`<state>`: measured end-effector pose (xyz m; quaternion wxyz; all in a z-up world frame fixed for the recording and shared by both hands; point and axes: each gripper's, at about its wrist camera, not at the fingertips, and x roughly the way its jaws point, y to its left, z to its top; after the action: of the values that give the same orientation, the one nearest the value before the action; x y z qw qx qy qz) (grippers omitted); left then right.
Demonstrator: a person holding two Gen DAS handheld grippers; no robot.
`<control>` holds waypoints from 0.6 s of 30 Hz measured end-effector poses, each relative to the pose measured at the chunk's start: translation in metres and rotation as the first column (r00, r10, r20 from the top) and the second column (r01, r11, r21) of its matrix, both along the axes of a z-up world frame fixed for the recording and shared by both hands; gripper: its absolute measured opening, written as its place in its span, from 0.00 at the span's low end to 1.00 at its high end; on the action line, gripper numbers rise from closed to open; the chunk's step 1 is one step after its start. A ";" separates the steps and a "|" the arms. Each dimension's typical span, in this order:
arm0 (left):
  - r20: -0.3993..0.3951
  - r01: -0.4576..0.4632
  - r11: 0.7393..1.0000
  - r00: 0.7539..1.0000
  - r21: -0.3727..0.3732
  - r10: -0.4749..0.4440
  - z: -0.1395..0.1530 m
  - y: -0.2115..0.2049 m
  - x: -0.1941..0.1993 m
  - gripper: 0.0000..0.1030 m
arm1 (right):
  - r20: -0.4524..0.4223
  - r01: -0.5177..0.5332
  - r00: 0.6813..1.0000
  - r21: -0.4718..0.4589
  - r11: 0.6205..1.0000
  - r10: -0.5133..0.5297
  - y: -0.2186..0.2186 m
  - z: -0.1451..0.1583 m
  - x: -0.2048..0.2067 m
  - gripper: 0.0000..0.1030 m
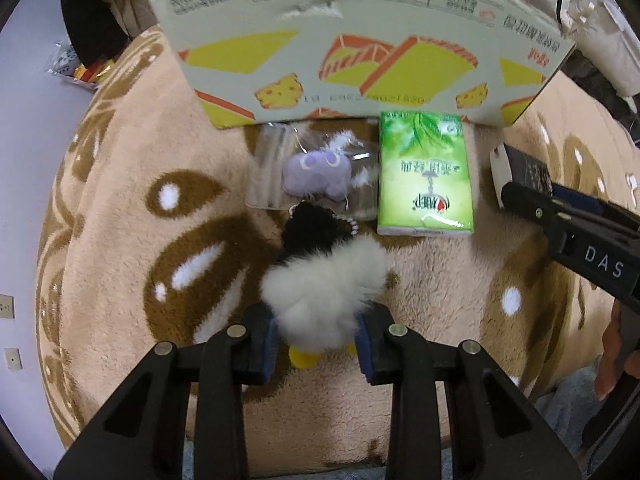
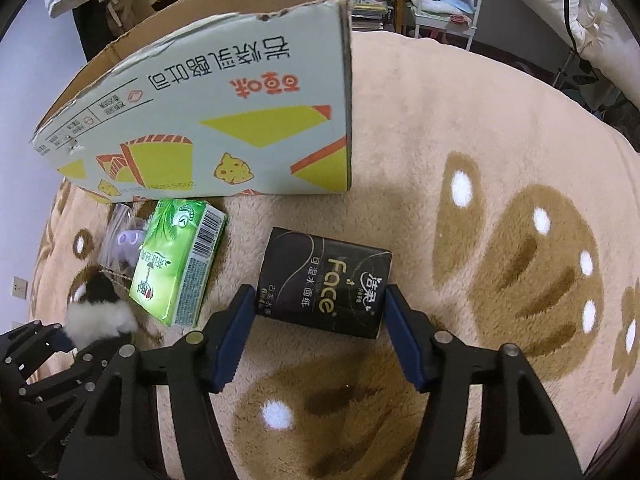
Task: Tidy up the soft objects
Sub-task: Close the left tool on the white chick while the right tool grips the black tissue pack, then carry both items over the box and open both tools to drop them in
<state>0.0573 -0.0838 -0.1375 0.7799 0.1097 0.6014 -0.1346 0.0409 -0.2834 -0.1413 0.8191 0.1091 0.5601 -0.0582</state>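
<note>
Fluffy white and black, the plush [image 1: 320, 280] sits near us in the left wrist view, its white end between the fingers of our left gripper [image 1: 318, 346]. The blue pads press into the fur on both sides, so we judge the fingers clamped on it, though the fur hides how much body they really hold. If we have only fur, it could slip out on the lift. Its bead chain [image 1: 347, 222] lies toward the bagged purple toy [image 1: 316, 172] just beyond, and could snag the bag and drag it along. Right of that lies the green pack [image 1: 426, 176], and far behind all three stands the box [image 1: 360, 40].

From the right wrist view, our right gripper [image 2: 320, 312] straddles the black pack [image 2: 324, 280] on the rug [image 2: 480, 120], fingers apart, each pad at or just beside a side of the pack. We cannot tell whether they touch. The pack lies a little askew between them, so closing could twist it or catch only its near end, and the slick wrap may squirt free. Left of it the green pack lies close, and the box stands far and tall; a low carry could knock its wall.
</note>
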 end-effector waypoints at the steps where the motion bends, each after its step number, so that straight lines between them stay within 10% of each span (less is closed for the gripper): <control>1: 0.011 -0.002 1.000 1.000 -0.007 0.002 0.004 0.002 -0.001 0.30 | 0.010 0.003 1.000 0.007 1.000 -0.003 0.000 0.004 -0.002 0.66; 18: 0.351 -0.033 0.992 0.933 -0.122 0.074 0.095 0.025 -0.016 0.29 | 0.311 -0.038 0.950 0.040 0.999 0.023 0.011 0.098 -0.030 0.66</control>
<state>0.0409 -0.0586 -0.0427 0.8839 0.0713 0.4449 -0.1254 0.0109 -0.2724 -0.0433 0.8952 0.1266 0.4271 -0.0149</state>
